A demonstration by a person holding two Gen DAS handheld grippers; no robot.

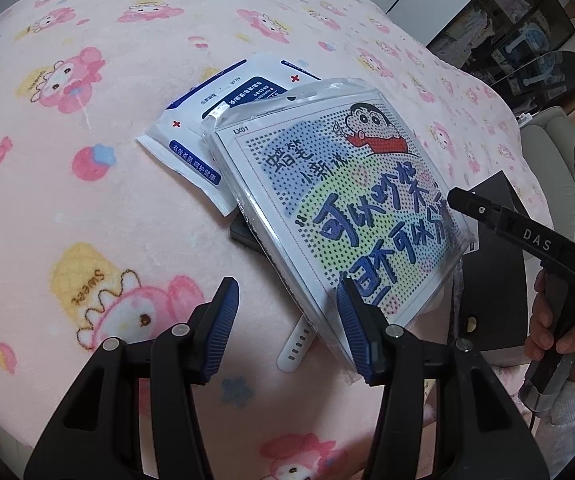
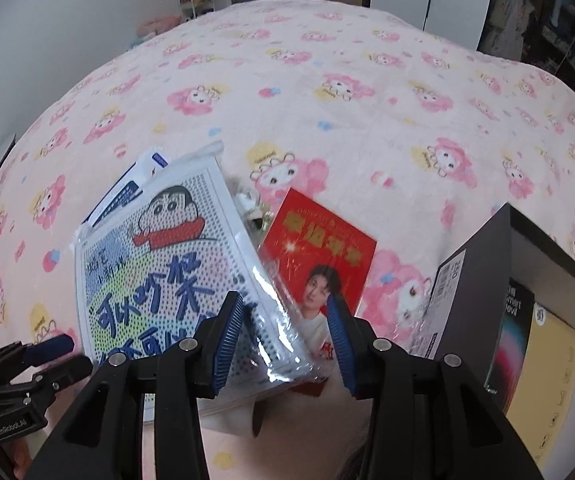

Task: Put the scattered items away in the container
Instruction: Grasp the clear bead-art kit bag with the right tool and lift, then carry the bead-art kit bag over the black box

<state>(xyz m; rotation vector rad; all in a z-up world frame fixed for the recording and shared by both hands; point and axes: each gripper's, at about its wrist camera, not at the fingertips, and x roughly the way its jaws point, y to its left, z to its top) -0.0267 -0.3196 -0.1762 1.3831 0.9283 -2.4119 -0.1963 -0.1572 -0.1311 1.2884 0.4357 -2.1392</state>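
2 grippers hover part-open over a bead kit (image 1: pixel 339 204) on the blanket (image 1: pixel 87 200): left (image 1: pixel 287 332) and right (image 2: pixel 285 330) hold nothing; box (image 2: pixel 471 280) nearby.

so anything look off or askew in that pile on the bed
Yes: the cartoon bead-art pack sits tilted, propped on a wipes packet and a dark flat item, with a white watch strap poking from underneath.
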